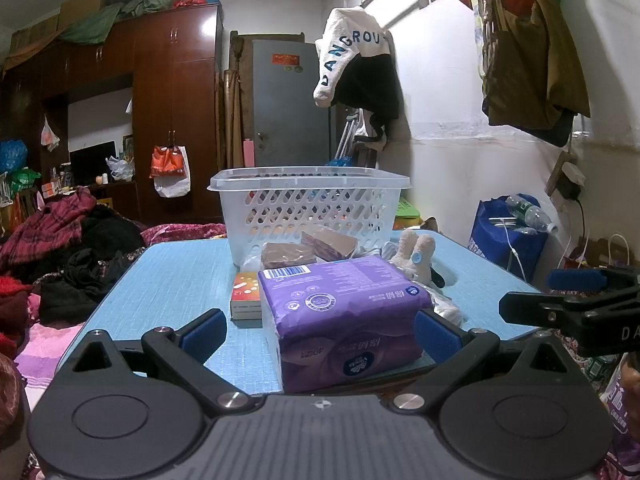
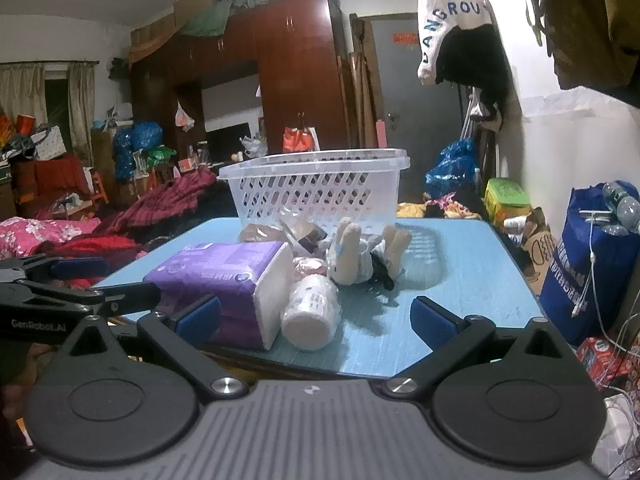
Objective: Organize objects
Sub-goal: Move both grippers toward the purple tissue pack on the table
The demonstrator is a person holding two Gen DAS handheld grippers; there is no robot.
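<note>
Objects for organizing: clustered on blue worktop [image 1: 168,276], in front of white slotted basket [image 1: 310,208] at far edge.

Order by size:

1. Basket: upright, rim up, apparently empty. Well beyond both hand-held grippers.
2. Purple tissue pack [image 1: 344,312]: largest loose item, at near edge of worktop. Long axis pointing roughly away from left wrist camera, toward basket. Directly ahead of left hand-held gripper [image 1: 320,336], near end lying between the spread fingers, no pad contact visible.
3. Plush rabbit [image 2: 360,256]: lying on its side behind the pack, toward basket.
4. White paper roll [image 2: 310,312]: lying on its side, just beside right end face of tissue pack, flat end toward right wrist camera.
5. Brown wrapped packets [image 1: 296,254]: against basket foot.
6. Orange box [image 1: 246,294]: flat, touching left flank of tissue pack.

Gripper state: left hand-held gripper fully spread, nothing pinched. Right hand-held gripper [image 2: 316,320] fully spread, nothing pinched; paper roll ahead and slightly left of centre.

Deciding relation, as a judgement: tissue pack nearer left hand-held gripper, straight ahead, long axis in line with approach. Short advance, then closing across narrow width. Paper roll nearer right hand-held gripper.
</note>
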